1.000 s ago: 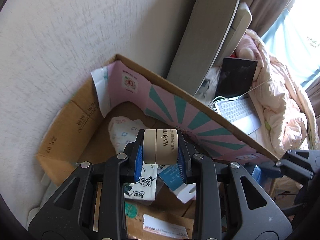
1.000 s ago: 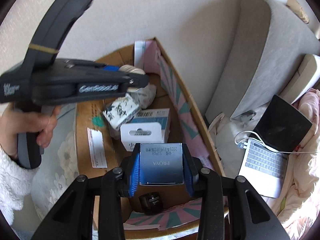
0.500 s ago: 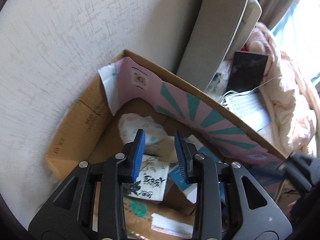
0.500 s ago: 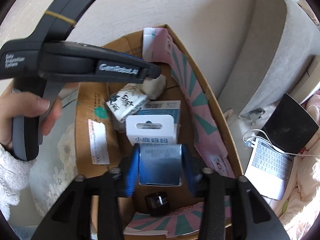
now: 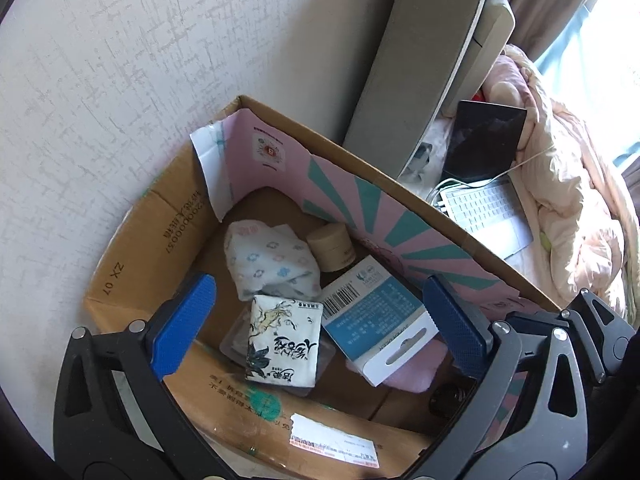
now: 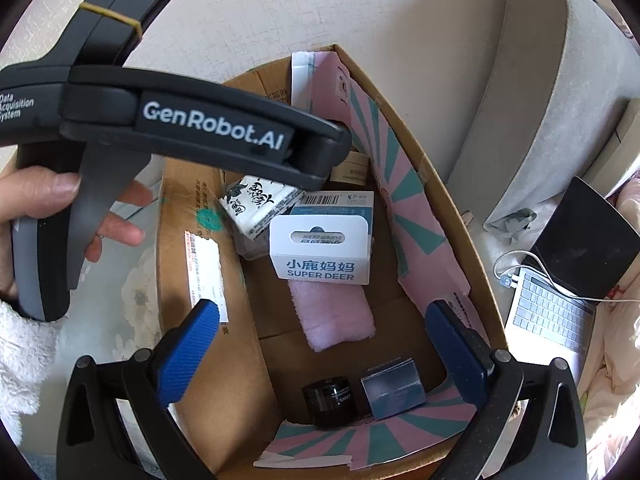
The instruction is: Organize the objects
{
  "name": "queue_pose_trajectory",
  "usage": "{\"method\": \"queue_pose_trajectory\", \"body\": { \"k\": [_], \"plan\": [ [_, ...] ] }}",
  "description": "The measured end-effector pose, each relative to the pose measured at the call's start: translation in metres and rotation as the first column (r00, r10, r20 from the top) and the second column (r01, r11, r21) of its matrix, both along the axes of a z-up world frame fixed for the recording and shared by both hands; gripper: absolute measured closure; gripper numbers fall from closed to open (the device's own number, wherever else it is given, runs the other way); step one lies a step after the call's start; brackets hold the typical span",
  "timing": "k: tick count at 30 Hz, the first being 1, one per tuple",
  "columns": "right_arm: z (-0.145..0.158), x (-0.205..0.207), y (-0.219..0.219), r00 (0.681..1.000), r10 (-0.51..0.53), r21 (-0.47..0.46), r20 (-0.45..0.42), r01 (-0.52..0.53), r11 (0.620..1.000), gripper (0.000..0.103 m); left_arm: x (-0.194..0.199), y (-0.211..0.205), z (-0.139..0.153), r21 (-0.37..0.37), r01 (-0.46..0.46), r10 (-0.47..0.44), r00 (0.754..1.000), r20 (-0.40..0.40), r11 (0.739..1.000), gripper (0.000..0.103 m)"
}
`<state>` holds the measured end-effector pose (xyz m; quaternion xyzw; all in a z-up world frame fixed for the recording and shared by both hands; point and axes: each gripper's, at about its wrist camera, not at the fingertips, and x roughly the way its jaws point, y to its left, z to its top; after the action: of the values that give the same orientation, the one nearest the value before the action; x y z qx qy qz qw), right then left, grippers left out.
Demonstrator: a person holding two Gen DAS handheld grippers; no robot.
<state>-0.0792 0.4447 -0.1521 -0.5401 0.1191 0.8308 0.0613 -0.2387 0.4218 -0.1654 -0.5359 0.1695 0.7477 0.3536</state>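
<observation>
A cardboard box point(image 5: 132, 240) with a pink and teal liner holds the objects. My left gripper point(image 5: 320, 328) is open and empty above it. Below lie a beige jar point(image 5: 331, 246), a white patterned cloth point(image 5: 272, 260), a tissue pack point(image 5: 286, 342) and a blue-and-white Super Deer box point(image 5: 372, 312). My right gripper point(image 6: 320, 344) is open and empty over the box point(image 6: 192, 352). Beneath it lie a silver-blue box point(image 6: 394, 390), a black jar point(image 6: 330, 400), a pink cloth point(image 6: 332, 312) and the Super Deer box point(image 6: 324, 248). The left gripper's body point(image 6: 200, 132) crosses the right wrist view.
The box stands against a textured white wall point(image 5: 100, 60). A grey cushion point(image 5: 420, 60), an open laptop point(image 5: 484, 196) and a pink blanket point(image 5: 572, 216) lie to the right. A hand point(image 6: 48, 200) holds the left gripper. Floral fabric point(image 6: 128, 292) lies left of the box.
The left gripper opened and dropped the beige jar into the box's far end. The right gripper opened and let the silver-blue box fall beside the black jar.
</observation>
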Motion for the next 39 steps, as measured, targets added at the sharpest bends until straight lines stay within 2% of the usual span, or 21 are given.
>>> {"method": "queue_pose_trajectory", "body": {
  "k": [9, 16, 20, 24, 28, 31, 35, 39],
  "plan": [
    [-0.001, 0.001, 0.002, 1.000, 0.000, 0.002, 0.001, 0.000, 1.000, 0.000, 0.005, -0.005, 0.010, 0.030, -0.010, 0.010, 1.000, 0.000, 0.999, 0.000],
    [0.011, 0.003, -0.004, 1.000, 0.010, 0.017, -0.020, -0.010, 1.000, 0.000, 0.007, -0.020, 0.036, 0.049, -0.045, 0.047, 0.998, -0.031, 0.998, 0.000],
    [0.026, 0.001, -0.011, 0.999, 0.026, 0.033, -0.041, -0.025, 0.999, 0.000, 0.011, -0.047, 0.064, 0.082, -0.104, 0.109, 0.992, -0.057, 0.991, 0.000],
    [0.043, -0.003, -0.022, 0.996, 0.052, 0.046, -0.068, -0.049, 0.998, 0.000, 0.020, -0.086, 0.094, 0.122, -0.197, 0.208, 0.974, -0.089, 0.973, 0.000],
    [0.059, -0.010, -0.035, 0.992, 0.088, 0.061, -0.092, -0.083, 0.995, 0.000, 0.040, -0.139, 0.121, 0.151, -0.309, 0.330, 0.933, -0.145, 0.939, 0.000],
    [0.072, -0.015, -0.051, 0.986, 0.122, 0.073, -0.112, -0.115, 0.991, 0.000, 0.058, -0.184, 0.137, 0.184, -0.401, 0.431, 0.888, -0.164, 0.897, 0.000],
    [0.087, -0.021, -0.074, 0.976, 0.163, 0.102, -0.143, -0.149, 0.984, 0.000, 0.090, -0.243, 0.152, 0.215, -0.528, 0.565, 0.801, -0.195, 0.822, 0.000],
    [0.097, -0.023, -0.101, 0.963, 0.218, 0.119, -0.161, -0.201, 0.972, 0.000, 0.115, -0.281, 0.152, 0.222, -0.605, 0.643, 0.739, -0.201, 0.765, 0.000]
  ]
}}
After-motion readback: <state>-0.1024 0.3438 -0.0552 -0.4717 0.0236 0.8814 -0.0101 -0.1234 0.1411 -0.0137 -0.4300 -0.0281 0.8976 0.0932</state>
